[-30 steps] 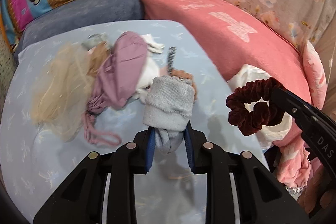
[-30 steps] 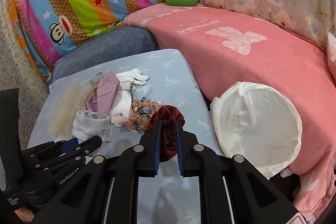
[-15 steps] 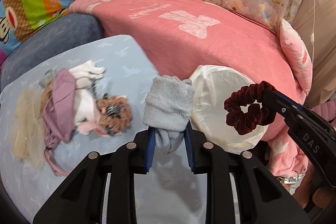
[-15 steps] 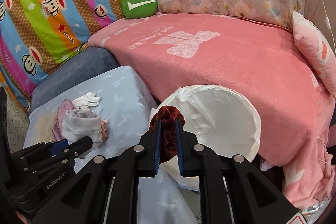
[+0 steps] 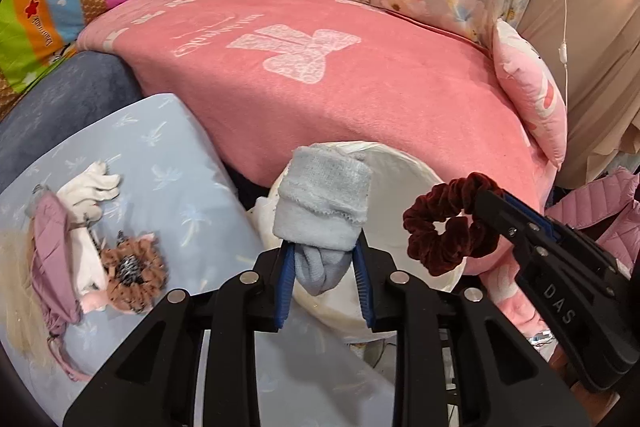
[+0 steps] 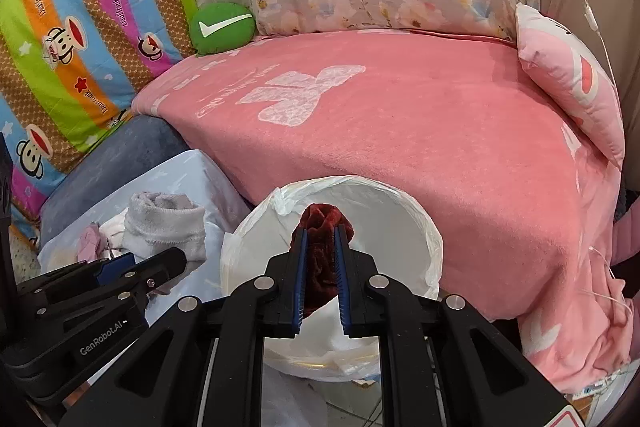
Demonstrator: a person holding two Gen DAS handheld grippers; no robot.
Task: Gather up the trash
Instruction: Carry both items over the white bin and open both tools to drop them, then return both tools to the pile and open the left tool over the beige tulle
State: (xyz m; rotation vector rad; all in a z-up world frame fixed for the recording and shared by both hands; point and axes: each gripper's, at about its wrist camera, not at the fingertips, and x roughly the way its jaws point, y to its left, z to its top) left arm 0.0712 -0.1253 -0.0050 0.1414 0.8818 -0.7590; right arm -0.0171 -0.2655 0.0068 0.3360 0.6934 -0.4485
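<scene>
My left gripper (image 5: 323,251) is shut on a rolled grey sock (image 5: 322,207) and holds it over the near-left rim of a white bin lined with a plastic bag (image 5: 412,179). My right gripper (image 6: 320,235) is shut on a dark red velvet scrunchie (image 6: 326,223) and holds it above the open mouth of the same bin (image 6: 392,227). The scrunchie also shows in the left wrist view (image 5: 438,227), and the sock shows in the right wrist view (image 6: 164,223).
A light blue cushion (image 5: 168,163) to the left carries a pile of small items: a white glove (image 5: 90,185), a mauve pouch (image 5: 54,247), a brown spotted scrunchie (image 5: 132,273). A pink blanket-covered sofa (image 6: 400,115) lies behind the bin.
Both grippers have swung right, away from the cushion pile, and now hang over the white bin. Each keeps its hold on its item.
</scene>
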